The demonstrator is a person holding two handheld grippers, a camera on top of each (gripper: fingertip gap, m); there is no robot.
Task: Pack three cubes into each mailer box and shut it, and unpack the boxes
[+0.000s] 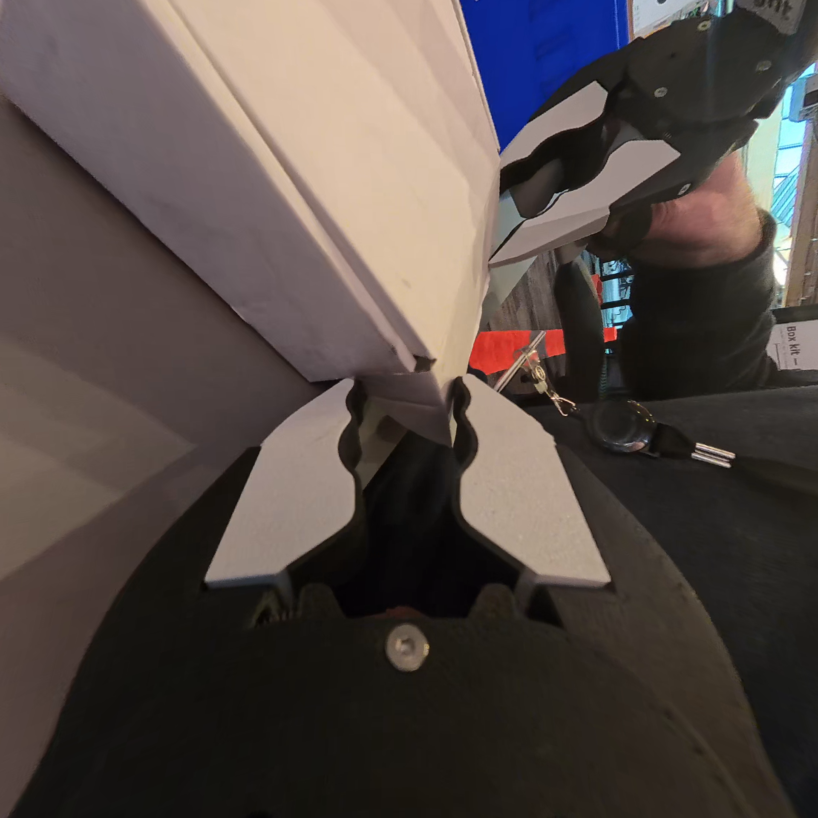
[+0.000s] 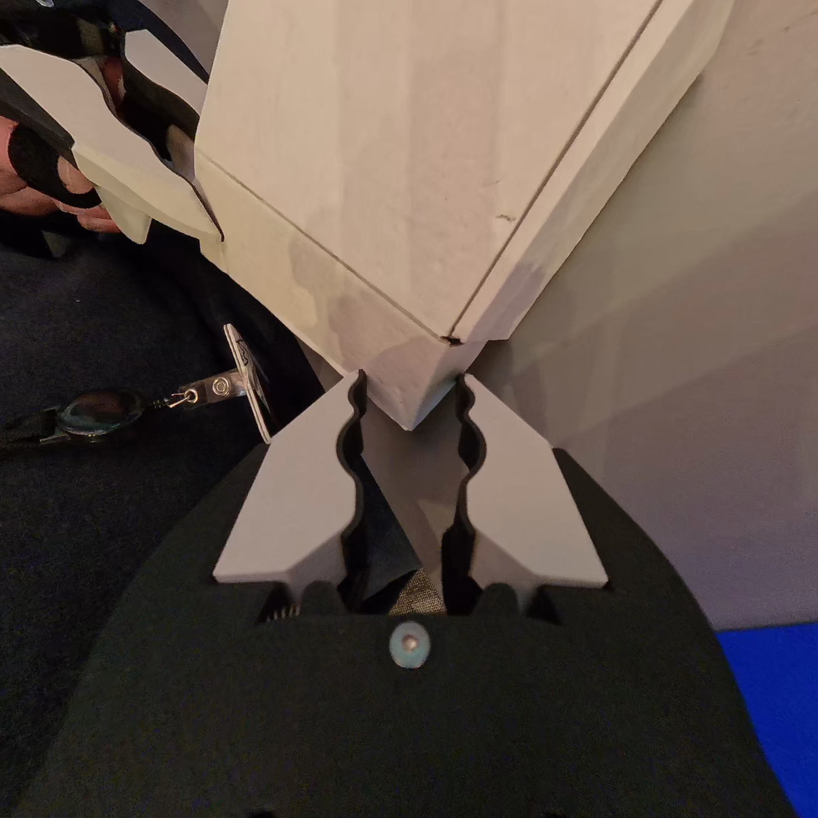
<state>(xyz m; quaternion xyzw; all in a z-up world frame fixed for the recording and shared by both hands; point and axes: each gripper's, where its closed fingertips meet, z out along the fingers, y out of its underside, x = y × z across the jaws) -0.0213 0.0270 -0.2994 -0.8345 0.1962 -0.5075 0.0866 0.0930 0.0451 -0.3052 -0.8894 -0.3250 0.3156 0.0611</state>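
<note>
Two tongs pinched one white mailer box (image 2: 398,177): left tongs (image 1: 405,398) and right tongs (image 2: 409,394) each nearly closed on a lower corner, likely keeping it level and shut; surface contact unclear.

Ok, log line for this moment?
box: shut, held up | left gripper: on box corner | right gripper: on other corner | cubes: not visible

left claw (image 1: 405,389): clamped on corner | right claw (image 2: 409,385): clamped on corner

gripper (image 1: 407,414): grey fingers | black wavy pads | black body | silver screw
</note>
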